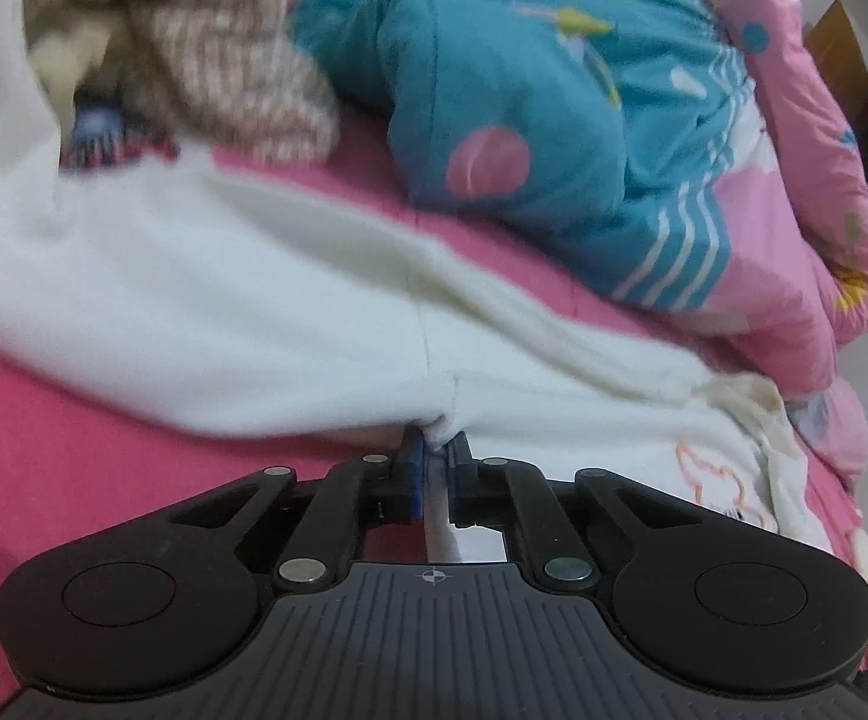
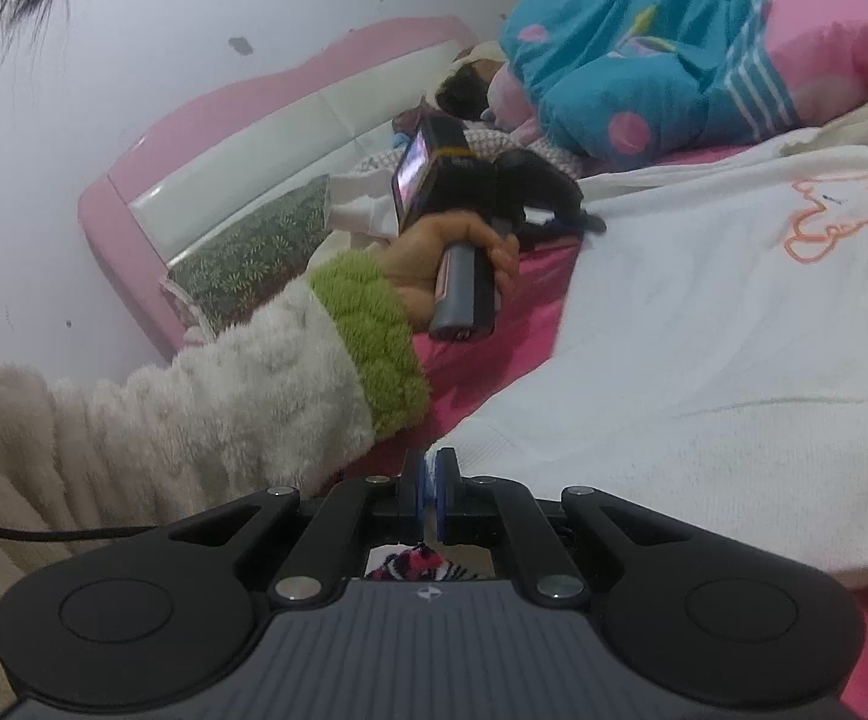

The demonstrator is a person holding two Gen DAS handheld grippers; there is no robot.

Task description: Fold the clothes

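Observation:
A white sweatshirt [image 1: 242,312] with an orange outline print [image 1: 709,480] lies spread over the pink bed sheet [image 1: 74,456]. My left gripper [image 1: 436,453] is shut, with a pinch of the sweatshirt's white fabric between its blue pads. In the right wrist view the sweatshirt [image 2: 703,348] fills the right half, and my right gripper [image 2: 432,480] is shut on its near corner. That view also shows the left gripper [image 2: 583,219] at the garment's far edge, held by a hand [image 2: 434,258] in a fluffy white sleeve with a green cuff.
A teal and pink quilt [image 1: 553,120] is bunched behind the sweatshirt. A beige striped cloth [image 1: 212,48] is heaped at the far left. A pink and white headboard [image 2: 266,138] and a green patterned pillow [image 2: 254,246] stand against the wall. A person's dark hair [image 2: 463,87] shows under the quilt.

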